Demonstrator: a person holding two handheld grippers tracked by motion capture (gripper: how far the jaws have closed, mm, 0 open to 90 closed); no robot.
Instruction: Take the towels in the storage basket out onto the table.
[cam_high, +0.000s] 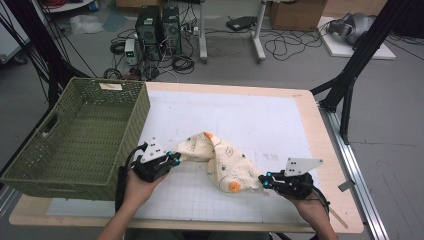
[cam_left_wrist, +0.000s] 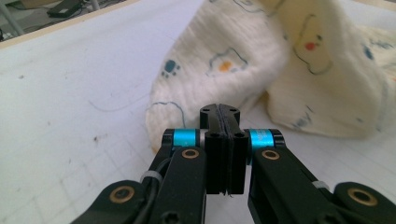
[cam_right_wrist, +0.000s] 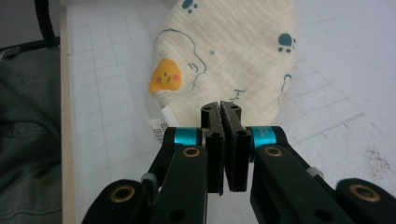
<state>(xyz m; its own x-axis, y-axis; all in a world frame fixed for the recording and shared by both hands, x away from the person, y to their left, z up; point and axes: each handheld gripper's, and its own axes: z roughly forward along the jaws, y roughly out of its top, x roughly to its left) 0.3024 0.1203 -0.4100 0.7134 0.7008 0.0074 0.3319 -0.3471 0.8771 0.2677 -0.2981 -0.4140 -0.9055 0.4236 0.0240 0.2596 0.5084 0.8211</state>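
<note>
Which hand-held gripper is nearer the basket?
The left hand-held gripper, at the cloth's left end, right beside the green wicker basket. The right hand-held gripper sits at the cloth's far end.

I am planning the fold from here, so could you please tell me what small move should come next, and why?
Probably draw the two claws apart to spread the cream printed cotton cloth flat. The left claw and the right claw are both shut at opposite edges of it, though whether cloth is pinched is hard to tell, and it humps up crumpled between them on the white gridded mat.
</note>
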